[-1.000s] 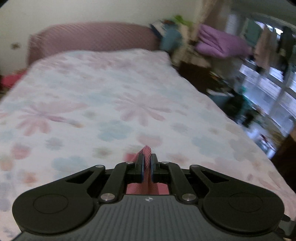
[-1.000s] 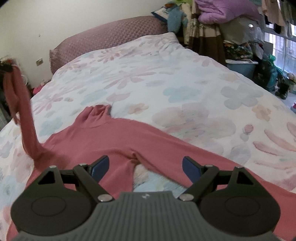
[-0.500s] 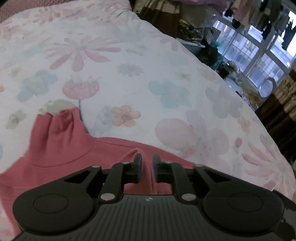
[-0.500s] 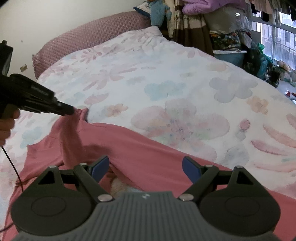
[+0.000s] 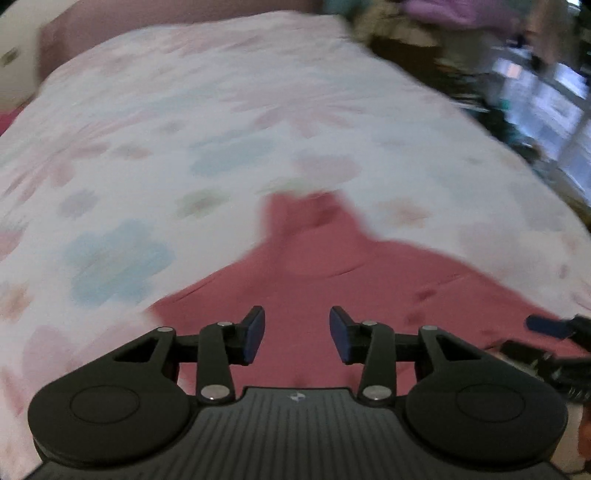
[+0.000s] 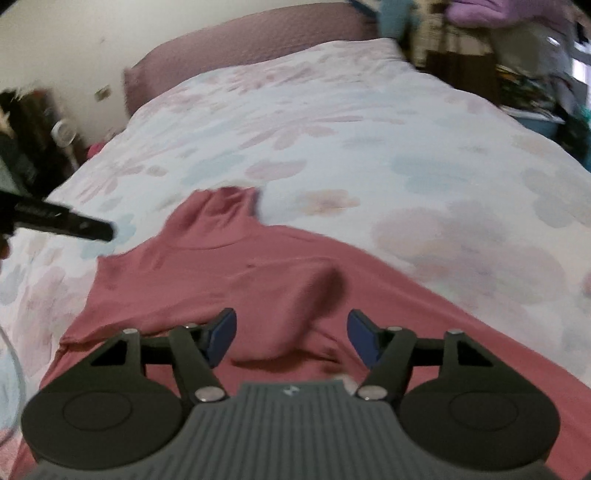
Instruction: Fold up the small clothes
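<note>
The bed (image 6: 369, 122), under a white quilt printed with pale flowers, carries everything, its mauve headboard (image 6: 258, 33) at the far edge. It serves as the folding surface, broad and soft enough for a garment to lie spread out.

The pink turtleneck top (image 6: 229, 273) lies along the near edge of the bed, roll collar pointing toward the headboard and body toward the person, front uppermost. A sleeve (image 6: 314, 295) is laid across the chest, likely a first fold that narrows the top; a soft hump shows where it doubles over.

The right gripper (image 6: 291, 334) hangs above that hump with its blue pads to either side, jaws closing, nothing pressed between them yet; it looks placed to pinch or flatten the fold.

The left gripper (image 5: 297, 334) hovers over the top's body below the collar, jaws opening, with only cloth beneath and nothing gripped, apparently letting go.
</note>
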